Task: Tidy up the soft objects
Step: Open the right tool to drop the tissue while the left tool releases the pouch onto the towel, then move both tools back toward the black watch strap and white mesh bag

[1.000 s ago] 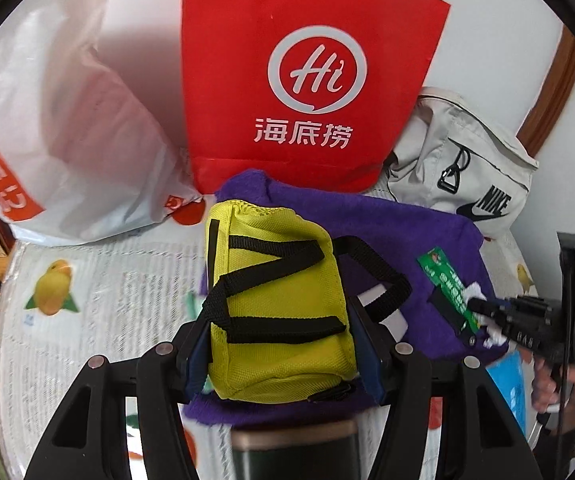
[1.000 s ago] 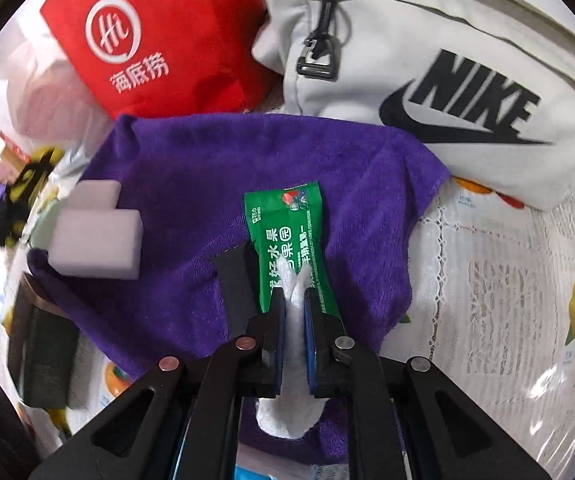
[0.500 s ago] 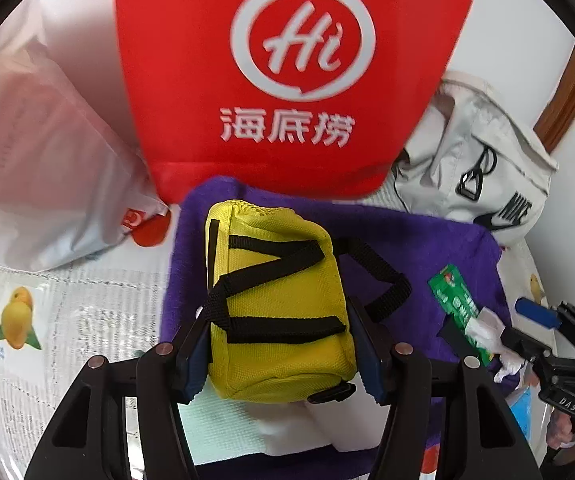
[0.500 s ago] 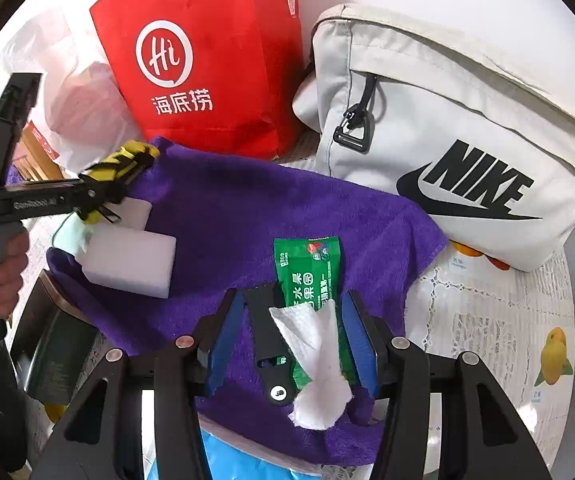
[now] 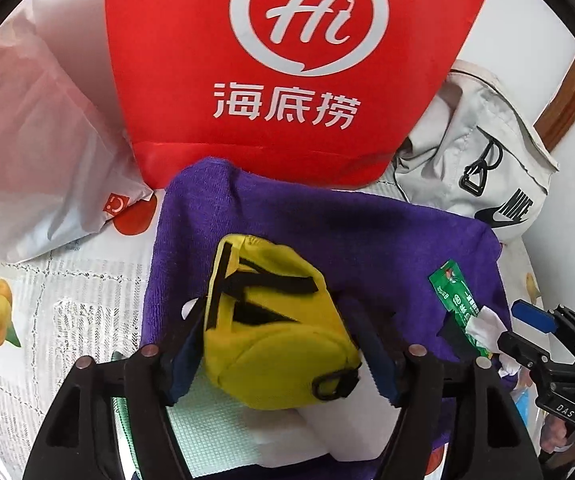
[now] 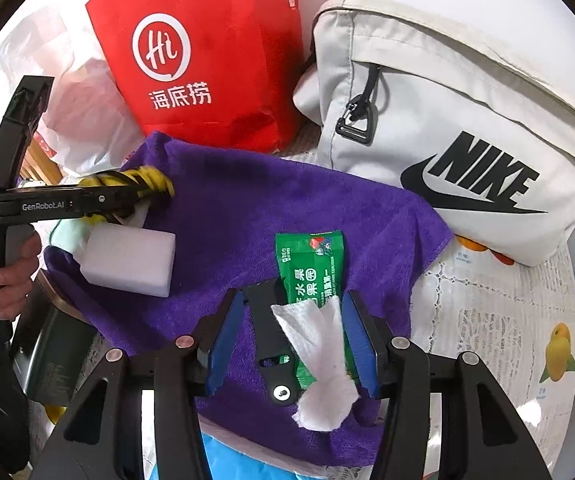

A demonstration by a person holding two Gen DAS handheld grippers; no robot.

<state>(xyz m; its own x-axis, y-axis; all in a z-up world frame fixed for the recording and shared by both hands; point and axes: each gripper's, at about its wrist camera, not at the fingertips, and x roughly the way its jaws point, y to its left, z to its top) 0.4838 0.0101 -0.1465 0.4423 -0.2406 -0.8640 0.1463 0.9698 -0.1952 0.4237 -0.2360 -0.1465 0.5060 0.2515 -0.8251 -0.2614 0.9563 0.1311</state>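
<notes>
A yellow pouch (image 5: 279,344) with black straps lies tilted on white sponge blocks (image 5: 347,420) over a purple towel (image 5: 327,232). My left gripper (image 5: 273,312) straddles it, its jaws opening, and the pads stand just clear of its sides. From the right wrist view the left gripper (image 6: 139,196) and a bit of the pouch (image 6: 143,178) show above a white sponge (image 6: 127,260). My right gripper (image 6: 291,298) is open over the towel (image 6: 247,208). Between its fingers lie a green wipe packet (image 6: 309,264), a white tissue (image 6: 319,344) and a black strap (image 6: 267,336), none of them gripped.
A red paper bag (image 5: 287,60) stands behind the towel, flanked by a white plastic bag (image 5: 35,140) and a pale Nike bag (image 6: 467,120). A dark box (image 6: 51,352) sits at the towel's left edge. Fruit-print tablecloth (image 5: 47,300) shows around the towel.
The left gripper carried the yellow pouch forward and down over the towel, then widened, and the pouch tipped onto the sponges. The right gripper let go of the white tissue and rose a little.
</notes>
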